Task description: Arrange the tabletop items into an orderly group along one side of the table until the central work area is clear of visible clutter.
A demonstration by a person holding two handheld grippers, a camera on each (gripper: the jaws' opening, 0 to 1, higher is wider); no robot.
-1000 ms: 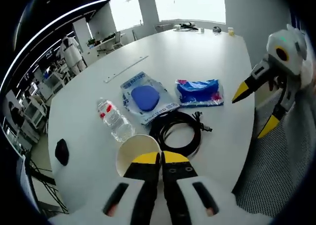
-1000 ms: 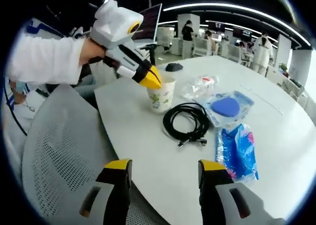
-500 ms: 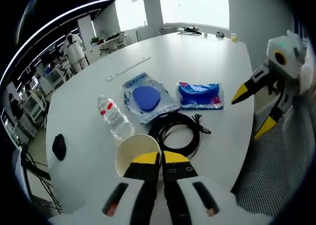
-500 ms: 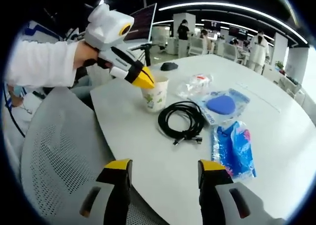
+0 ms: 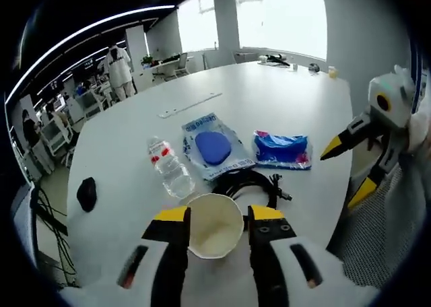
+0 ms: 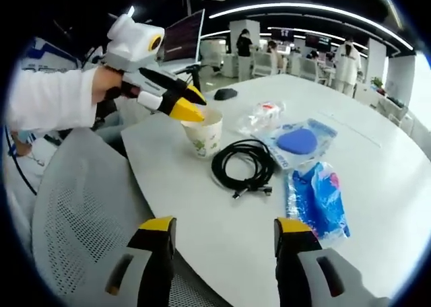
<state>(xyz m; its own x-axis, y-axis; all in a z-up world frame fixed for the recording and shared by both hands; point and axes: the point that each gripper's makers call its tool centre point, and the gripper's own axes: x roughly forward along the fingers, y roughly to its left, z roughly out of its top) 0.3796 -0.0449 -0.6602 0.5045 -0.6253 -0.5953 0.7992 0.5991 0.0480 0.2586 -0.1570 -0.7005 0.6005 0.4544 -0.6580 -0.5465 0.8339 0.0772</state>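
Observation:
A paper cup (image 5: 215, 231) stands near the table's edge, between the spread jaws of my left gripper (image 5: 219, 216), which is open around it. In the right gripper view that left gripper (image 6: 189, 102) hovers at the rim of the cup (image 6: 204, 135). Behind the cup lie a black cable coil (image 5: 248, 181), a clear water bottle (image 5: 168, 172) on its side, a clear packet with a blue round pad (image 5: 214, 149) and a blue packet (image 5: 283, 149). My right gripper (image 6: 224, 229) is open and holds nothing, off the table's edge above a chair; in the left gripper view it (image 5: 345, 170) hangs at the right.
A black mouse (image 5: 86, 194) lies at the far left of the white table (image 5: 269, 91), and a long thin strip (image 5: 190, 105) further back. A grey mesh chair (image 6: 74, 213) stands against the table's near edge. People and desks fill the room behind.
My left gripper's jaws were shut at the cup's rim and have now opened, with the cup between them. The right gripper stays open; both views shifted slightly.

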